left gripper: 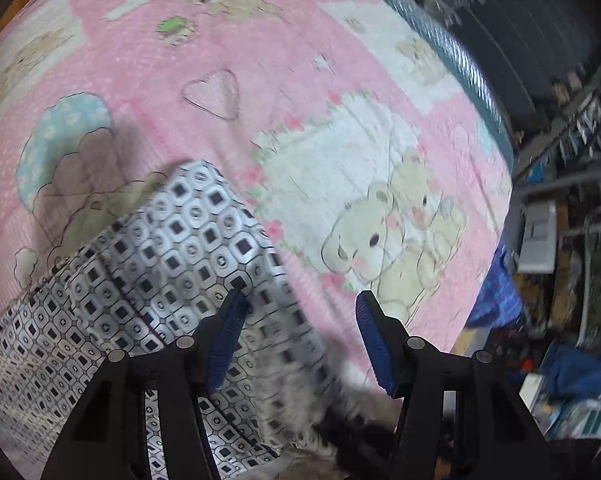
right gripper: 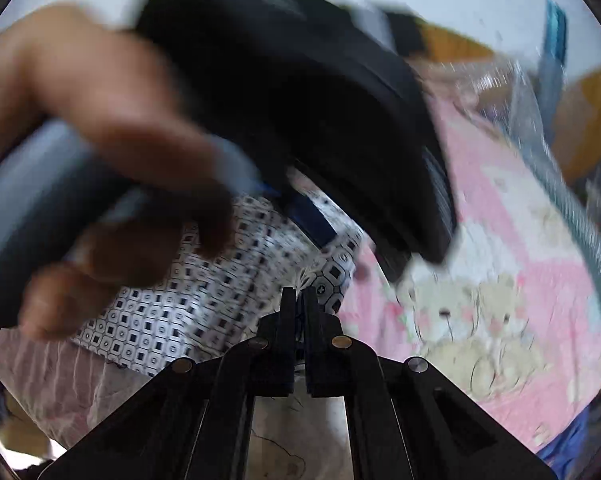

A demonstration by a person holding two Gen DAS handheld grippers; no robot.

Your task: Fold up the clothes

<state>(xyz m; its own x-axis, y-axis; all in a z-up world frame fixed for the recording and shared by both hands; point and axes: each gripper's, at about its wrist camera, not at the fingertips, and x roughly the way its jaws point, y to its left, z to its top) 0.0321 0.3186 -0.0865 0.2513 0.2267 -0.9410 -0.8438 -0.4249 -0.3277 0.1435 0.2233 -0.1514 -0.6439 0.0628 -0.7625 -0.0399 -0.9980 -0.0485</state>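
Left gripper [left gripper: 300,300] jaws apart, nothing between them; patterned cloth [left gripper: 172,248] lies under and left of its left finger, on the pink bear quilt [left gripper: 300,60]. Right gripper [right gripper: 299,294] jaws together, pinching the cloth's edge. A hand [right gripper: 100,152] holding the left gripper fills the right view, blurred.

A lived-in home, by the look of it. A bed spread with a pink quilted cover [left gripper: 292,52] printed with teddy bears [left gripper: 396,232], hearts and flowers fills most of the left wrist view. Beyond the cover's far right edge stand crowded metal shelves [left gripper: 580,128] of blurred household clutter, and near them lies blue checked cloth [left gripper: 496,296]. A patterned garment [left gripper: 172,240] lies on the cover.
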